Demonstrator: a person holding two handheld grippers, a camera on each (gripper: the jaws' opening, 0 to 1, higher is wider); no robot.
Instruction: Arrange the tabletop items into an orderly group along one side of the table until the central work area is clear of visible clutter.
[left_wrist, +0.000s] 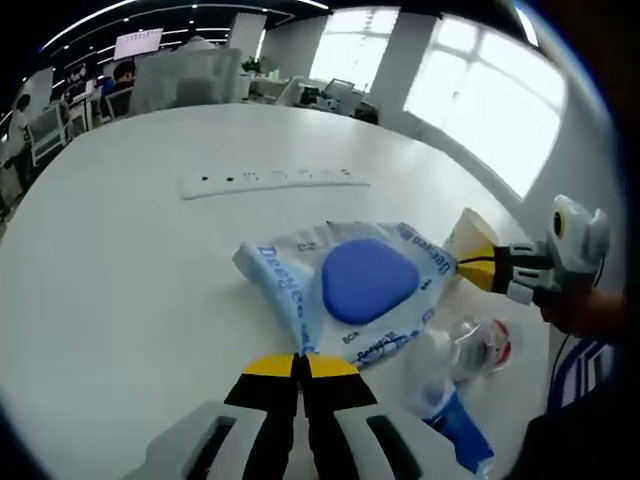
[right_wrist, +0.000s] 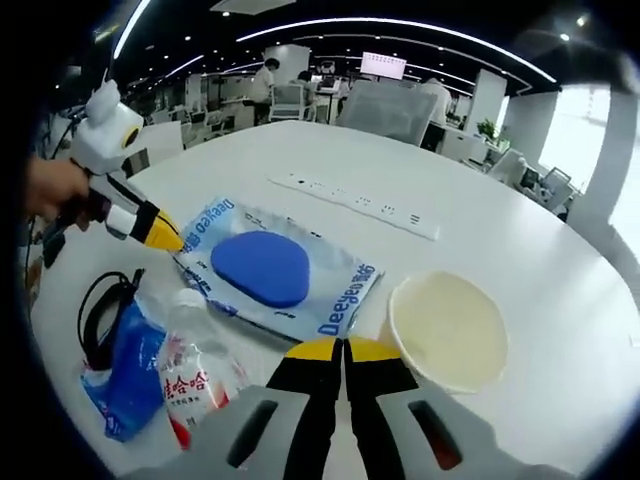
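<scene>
I have both grippers on the white pouch (right_wrist: 275, 275) with the blue oval on it, which lies flat on the round worktop (left_wrist: 120, 260) near the edge closest to me. My left gripper (left_wrist: 298, 366) has its yellow tips pressed together at the pouch's near corner; they seem to be pinching the edge, though the contact itself is hard to make out. My right gripper (right_wrist: 343, 350) has its tips drawn together too, right at the pouch's edge, and here I cannot tell whether they hold the film or only meet above it.

What the next move turns on, I judge, is that the pouch is spanned between the two grippers: its long axis runs from one held corner to the other, so both hands must travel together or the film will twist.

Just beside my right gripper sits a pale paper bowl (right_wrist: 447, 330), upright. On the other side lie a clear plastic bottle (right_wrist: 200, 370) on its side, a blue packet (right_wrist: 130, 375) and a black cable (right_wrist: 100, 305), close together. A white power strip (right_wrist: 355, 205) lies farther out, well apart.
</scene>
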